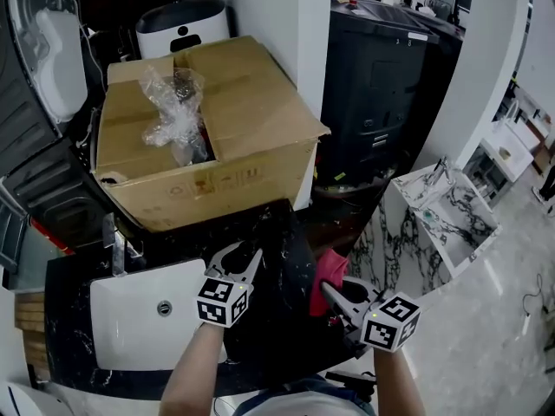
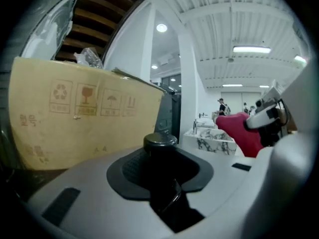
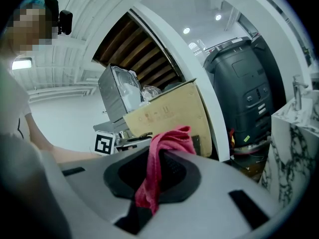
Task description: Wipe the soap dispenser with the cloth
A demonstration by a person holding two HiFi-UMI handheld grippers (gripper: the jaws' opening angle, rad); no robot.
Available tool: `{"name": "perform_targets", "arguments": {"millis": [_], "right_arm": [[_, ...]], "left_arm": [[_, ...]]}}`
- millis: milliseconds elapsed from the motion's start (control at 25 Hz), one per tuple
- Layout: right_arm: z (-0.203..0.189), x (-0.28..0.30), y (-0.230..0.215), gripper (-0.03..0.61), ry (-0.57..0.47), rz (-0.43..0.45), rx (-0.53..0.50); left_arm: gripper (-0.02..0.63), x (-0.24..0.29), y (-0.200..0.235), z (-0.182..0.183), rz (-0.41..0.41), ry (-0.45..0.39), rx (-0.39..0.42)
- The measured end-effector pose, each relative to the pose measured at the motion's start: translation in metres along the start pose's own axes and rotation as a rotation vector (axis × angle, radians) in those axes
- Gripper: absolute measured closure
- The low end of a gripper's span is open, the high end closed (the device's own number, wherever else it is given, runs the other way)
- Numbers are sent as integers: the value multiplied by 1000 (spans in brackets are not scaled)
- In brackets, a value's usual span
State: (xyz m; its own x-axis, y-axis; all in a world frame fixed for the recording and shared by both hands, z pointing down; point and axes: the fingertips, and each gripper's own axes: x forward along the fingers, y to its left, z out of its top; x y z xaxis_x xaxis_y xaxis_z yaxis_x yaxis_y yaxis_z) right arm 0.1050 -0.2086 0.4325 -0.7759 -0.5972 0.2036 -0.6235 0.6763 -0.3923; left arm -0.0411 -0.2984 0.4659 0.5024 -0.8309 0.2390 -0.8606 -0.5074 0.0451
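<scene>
In the left gripper view a black soap dispenser (image 2: 159,142) with a round cap stands between my left gripper's (image 2: 160,158) jaws, which are shut on it. In the head view that gripper (image 1: 246,255) hovers over the dark counter just right of the sink, and the dispenser barely stands out against the black top. My right gripper (image 1: 330,289) is close by on the right, shut on a red cloth (image 1: 327,273). The cloth (image 3: 160,166) hangs bunched out of its jaws (image 3: 158,156). From the left gripper view the cloth (image 2: 240,131) sits a short way right of the dispenser, apart from it.
A big open cardboard box (image 1: 208,137) with crumpled plastic wrap stands behind the counter. A white sink (image 1: 147,328) with a faucet (image 1: 114,244) lies to the left. A marble-patterned stand (image 1: 444,208) is at the right, and a black cabinet (image 1: 381,85) behind it.
</scene>
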Motion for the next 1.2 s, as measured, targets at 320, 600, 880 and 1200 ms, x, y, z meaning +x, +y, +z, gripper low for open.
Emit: {"name": "perform_targets", "arguments": {"millis": [320, 600, 880, 1200], "right_arm": [[-1, 6, 14, 526, 0, 8, 4], [10, 13, 41, 526, -30, -34, -71], [15, 7, 70, 526, -135, -73, -1], [-19, 2, 101, 526, -115, -165, -58]], "left_arm": [[310, -8, 10, 3, 58, -47, -62], [276, -90, 42, 12, 186, -195, -170], [278, -182, 62, 6, 270, -261, -142], [278, -235, 78, -13, 375, -265, -101]]}}
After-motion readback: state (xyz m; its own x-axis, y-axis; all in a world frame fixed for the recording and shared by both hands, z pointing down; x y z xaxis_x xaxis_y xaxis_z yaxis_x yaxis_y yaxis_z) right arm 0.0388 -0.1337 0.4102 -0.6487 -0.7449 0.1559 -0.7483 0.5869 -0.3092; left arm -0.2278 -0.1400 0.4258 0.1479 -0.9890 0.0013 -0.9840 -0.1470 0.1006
